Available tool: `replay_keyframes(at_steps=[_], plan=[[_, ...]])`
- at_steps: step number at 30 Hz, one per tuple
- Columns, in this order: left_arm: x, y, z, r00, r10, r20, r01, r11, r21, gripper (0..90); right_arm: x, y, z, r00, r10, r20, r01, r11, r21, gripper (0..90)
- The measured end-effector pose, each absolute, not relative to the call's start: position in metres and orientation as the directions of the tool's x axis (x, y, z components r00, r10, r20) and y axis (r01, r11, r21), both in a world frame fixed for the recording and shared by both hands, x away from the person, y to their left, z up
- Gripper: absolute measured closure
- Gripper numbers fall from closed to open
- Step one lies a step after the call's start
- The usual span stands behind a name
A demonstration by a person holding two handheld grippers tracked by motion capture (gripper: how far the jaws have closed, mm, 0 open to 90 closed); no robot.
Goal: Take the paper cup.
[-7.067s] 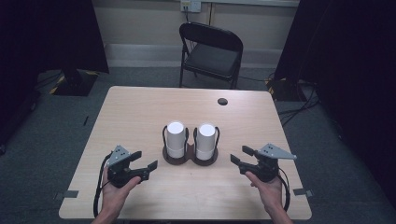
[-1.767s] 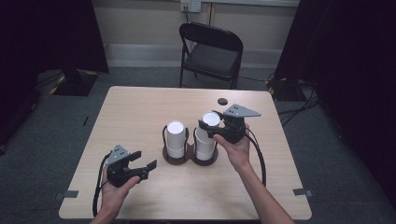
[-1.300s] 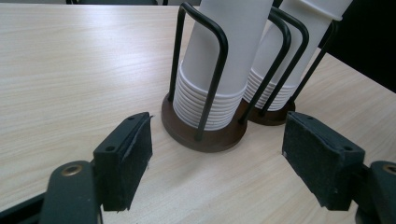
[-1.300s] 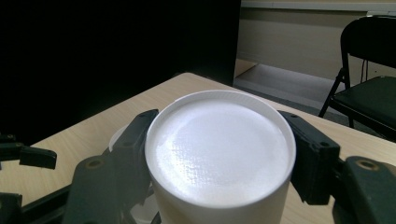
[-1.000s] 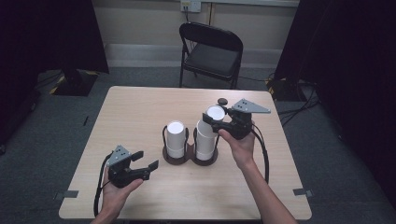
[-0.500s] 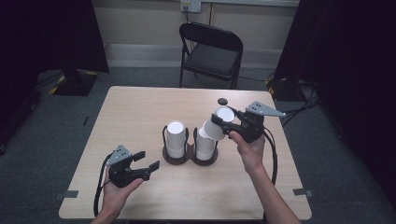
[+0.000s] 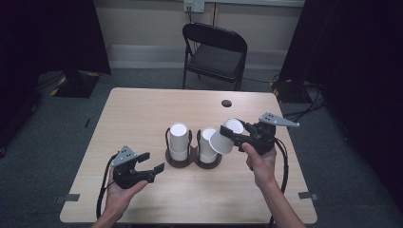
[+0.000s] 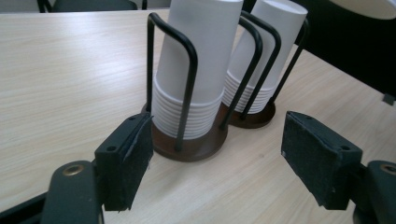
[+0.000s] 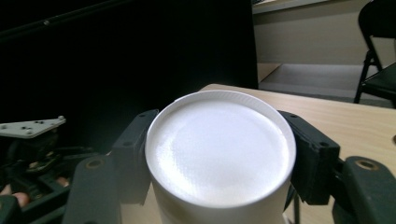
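the left hand [image 7: 119, 194] is coming in at seven o'clock on the table [image 7: 142, 114], palm up, cradling the left gripper [image 7: 151, 162] low over the wood, its jaws standing wide apart with nothing between them. the person's forearms are running off the bottom edge, so the elbows are cut off. just ahead of it, at the table's centre, two dark wire holders are sitting side by side: the left cup stack [image 7: 178, 141] and the right cup stack [image 7: 207, 145], both upside down; in the left gripper view the far stack [image 8: 261, 56] is partly hidden behind the near one [image 8: 198, 70]. at four o'clock the right hand [image 7: 259, 159] is raised, wrist bent, and the right gripper [image 7: 234, 137] is clamping a single white cup [image 7: 226, 136], tilted on its side above and just right of the right stack. in the right gripper view the cup's flat bottom [image 9: 219, 149] is blocking most of what lies beyond. farther back, at one o'clock, a small dark round thing [image 7: 226, 103] is too small to identify. beyond the table, a black folding chair [image 7: 214, 54] is standing at twelve.
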State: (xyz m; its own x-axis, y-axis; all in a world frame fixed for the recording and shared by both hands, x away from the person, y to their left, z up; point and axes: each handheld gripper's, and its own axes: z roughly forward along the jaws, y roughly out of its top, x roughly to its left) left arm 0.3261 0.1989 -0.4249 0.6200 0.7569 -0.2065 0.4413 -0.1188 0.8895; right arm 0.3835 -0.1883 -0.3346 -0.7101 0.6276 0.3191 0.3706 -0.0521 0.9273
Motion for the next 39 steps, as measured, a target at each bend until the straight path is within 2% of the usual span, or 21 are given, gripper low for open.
replay_keyframes(at_steps=[3,8,11,12,17,20,25,26,28,29,39], plan=[[0.326,0.194,-0.417,0.636,0.745,-0.204,0.415,-0.107,0.904,21.9,0.377,-0.189,-0.336,-0.717,0.576,0.393,0.415,-0.101,0.904,34.0],[0.328,0.181,-0.409,0.646,0.745,-0.168,0.388,-0.131,0.912,20.2,0.374,-0.192,-0.334,-0.714,0.542,0.443,0.44,-0.145,0.886,34.1],[0.332,0.169,-0.401,0.665,0.731,-0.152,0.368,-0.144,0.919,27.0,0.372,-0.191,-0.332,-0.71,0.527,0.467,0.451,-0.169,0.876,34.0],[0.333,0.16,-0.395,0.685,0.72,-0.112,0.327,-0.167,0.93,30.0,0.373,-0.191,-0.333,-0.709,0.52,0.477,0.456,-0.178,0.872,34.1],[0.332,0.147,-0.391,0.696,0.71,-0.11,0.283,-0.131,0.95,35.2,0.374,-0.186,-0.334,-0.705,0.492,0.51,0.466,-0.22,0.857,34.1],[0.33,0.14,-0.393,0.718,0.687,-0.112,0.268,-0.124,0.955,44.5,0.375,-0.178,-0.336,-0.705,0.476,0.527,0.479,-0.229,0.848,34.1],[0.324,0.134,-0.398,0.733,0.674,-0.096,0.254,-0.14,0.957,50.8,0.372,-0.168,-0.342,-0.706,0.444,0.552,0.496,-0.247,0.833,34.1],[0.323,0.134,-0.398,0.738,0.669,-0.094,0.247,-0.138,0.959,54.0,0.372,-0.165,-0.347,-0.695,0.407,0.593,0.52,-0.285,0.805,34.1],[0.321,0.134,-0.397,0.737,0.67,-0.086,0.237,-0.138,0.962,55.3,0.372,-0.163,-0.35,-0.692,0.39,0.608,0.531,-0.296,0.794,34.1],[0.32,0.134,-0.396,0.736,0.672,-0.082,0.233,-0.138,0.963,59.3,0.373,-0.159,-0.357,-0.68,0.375,0.63,0.553,-0.303,0.776,34.2],[0.313,0.13,-0.395,0.736,0.677,-0.006,0.167,-0.172,0.971,65.7,0.366,-0.146,-0.374,-0.642,0.312,0.7,0.633,-0.3,0.714,34.1]])
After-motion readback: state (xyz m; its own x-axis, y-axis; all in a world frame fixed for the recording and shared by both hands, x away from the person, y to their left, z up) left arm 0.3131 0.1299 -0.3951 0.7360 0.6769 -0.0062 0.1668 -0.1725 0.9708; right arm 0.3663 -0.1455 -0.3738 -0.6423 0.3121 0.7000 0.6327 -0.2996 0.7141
